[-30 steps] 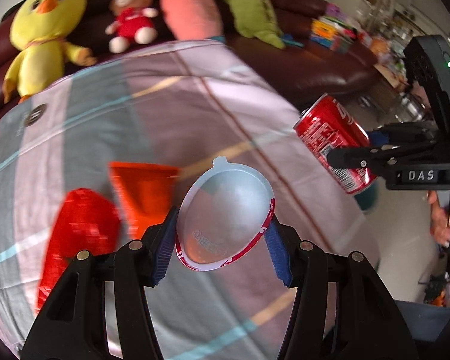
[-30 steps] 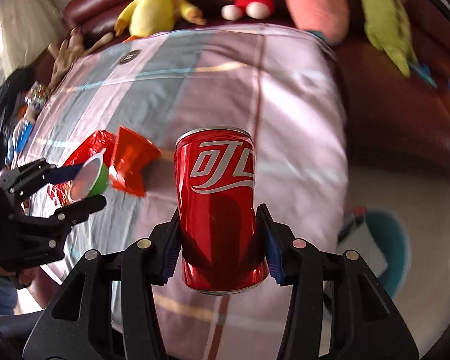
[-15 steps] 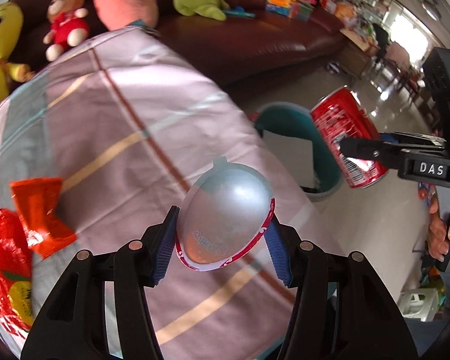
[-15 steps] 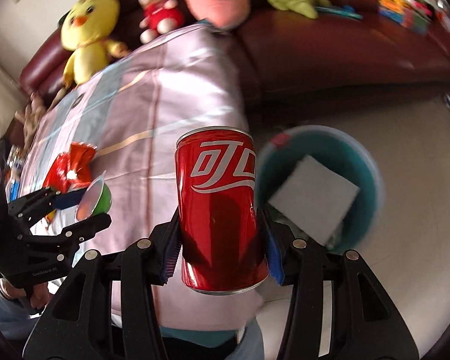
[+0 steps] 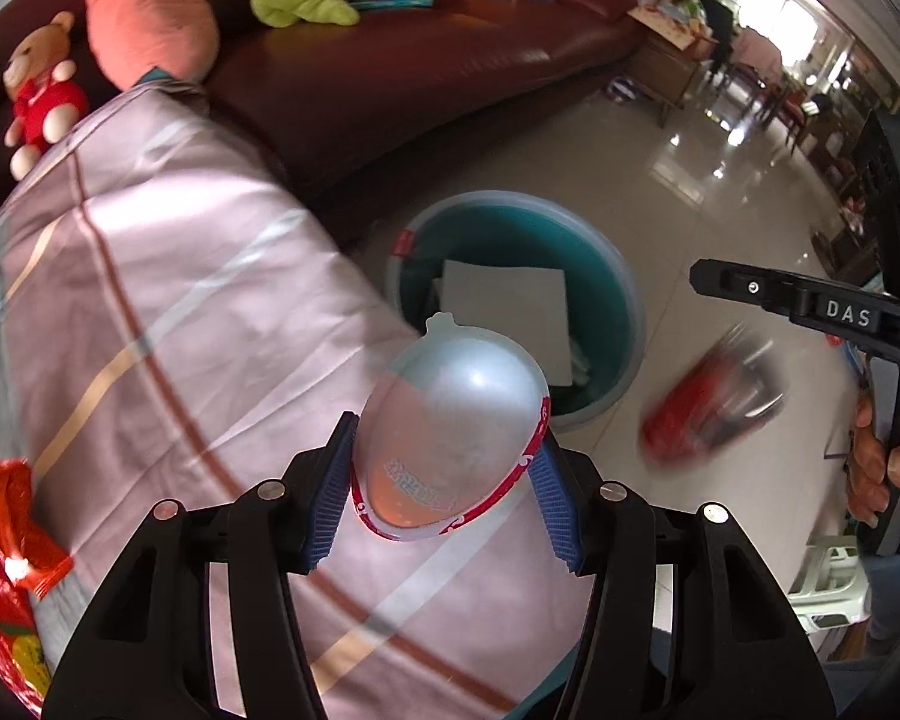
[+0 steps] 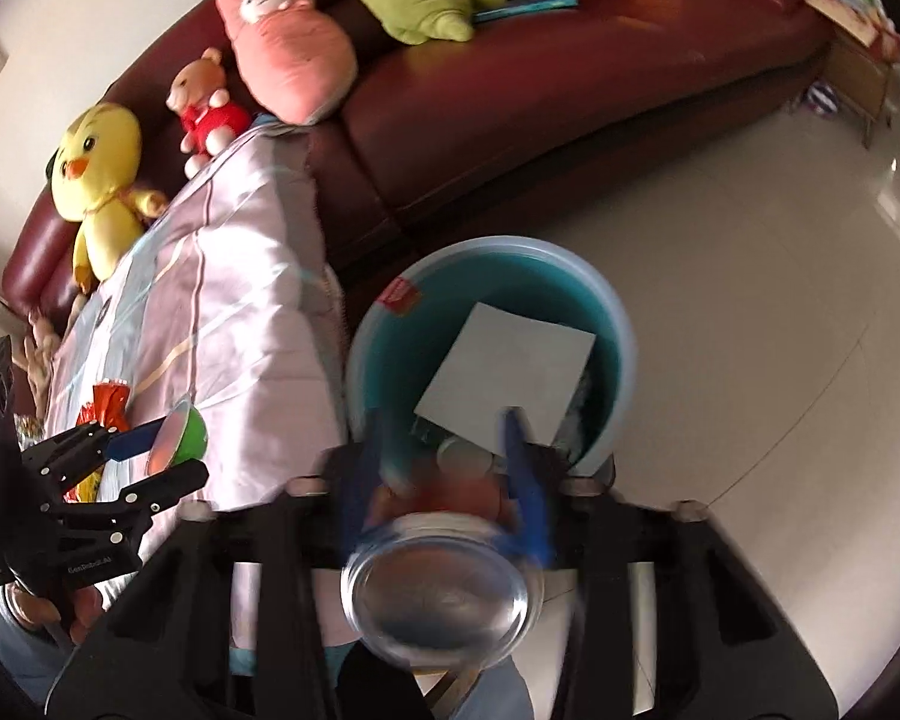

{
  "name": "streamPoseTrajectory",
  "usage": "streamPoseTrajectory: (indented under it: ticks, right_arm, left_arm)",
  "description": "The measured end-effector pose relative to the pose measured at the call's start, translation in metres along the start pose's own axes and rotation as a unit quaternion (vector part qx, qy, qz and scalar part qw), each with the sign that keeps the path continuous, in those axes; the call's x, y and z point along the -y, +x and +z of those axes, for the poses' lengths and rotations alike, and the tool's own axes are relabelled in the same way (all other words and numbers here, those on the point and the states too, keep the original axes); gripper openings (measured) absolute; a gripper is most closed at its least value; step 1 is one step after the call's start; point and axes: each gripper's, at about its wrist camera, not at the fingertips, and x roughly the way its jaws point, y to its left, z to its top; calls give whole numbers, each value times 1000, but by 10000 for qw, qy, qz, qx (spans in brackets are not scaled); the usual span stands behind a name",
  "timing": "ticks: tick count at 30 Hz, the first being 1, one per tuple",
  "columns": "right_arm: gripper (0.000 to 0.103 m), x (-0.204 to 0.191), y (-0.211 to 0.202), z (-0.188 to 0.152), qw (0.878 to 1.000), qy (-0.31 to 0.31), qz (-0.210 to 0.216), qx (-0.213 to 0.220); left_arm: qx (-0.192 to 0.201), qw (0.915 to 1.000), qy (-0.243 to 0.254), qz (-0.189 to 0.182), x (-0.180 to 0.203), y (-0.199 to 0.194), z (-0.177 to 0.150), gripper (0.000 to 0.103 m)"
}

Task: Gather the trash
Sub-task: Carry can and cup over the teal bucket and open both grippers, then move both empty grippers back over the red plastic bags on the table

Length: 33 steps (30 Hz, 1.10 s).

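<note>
Left gripper clamped across rim of light, crushable foil-lidded plastic cup, above tablecloth edge near teal bin. Right gripper spread; slick red can dropping.

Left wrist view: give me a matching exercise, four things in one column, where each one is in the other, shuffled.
1 cup
2 red can
3 white sheet
4 red wrapper

A on the tablecloth
B in the teal bin
C held by the left gripper
D in the air, blurred

Pairs: 1-C, 2-D, 3-B, 4-A
</note>
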Motion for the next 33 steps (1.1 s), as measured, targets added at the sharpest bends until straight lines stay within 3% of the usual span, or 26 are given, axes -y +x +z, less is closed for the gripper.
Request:
streamPoseTrajectory:
  ticks: [3,9,12,18,21,23,27,33]
  right_arm:
    - [18,9,9,3,9999,6,-81,-65]
    - [14,33,49,42,9994,89,-147,-298]
    - [14,35,51,40,9990,54,-13,-446]
    - [17,44,54,35,9985,37,-163,-526]
    - [29,55,63,33,9975,205,-200,-647]
    - [40,59,66,33,9971,251,-214,-684]
    - [57,59,69,37,9970,251,-250,-694]
    - [69,49,68,42,9971,170,-293,-683]
  left_arm:
    - [-80,9999,-2,-79,6,16,8,57]
    - [-284,9993,-11,-262,17,51,27,56]
    - [-376,9985,34,-385,25,70,45,56]
    - [-449,9977,225,-465,42,92,60,57]
    - [-553,9972,336,-380,47,98,61,70]
    - [-491,9980,290,-277,44,99,61,89]
    - [-404,9987,157,-279,37,94,60,90]
    - [-338,9992,74,-204,27,80,53,90]
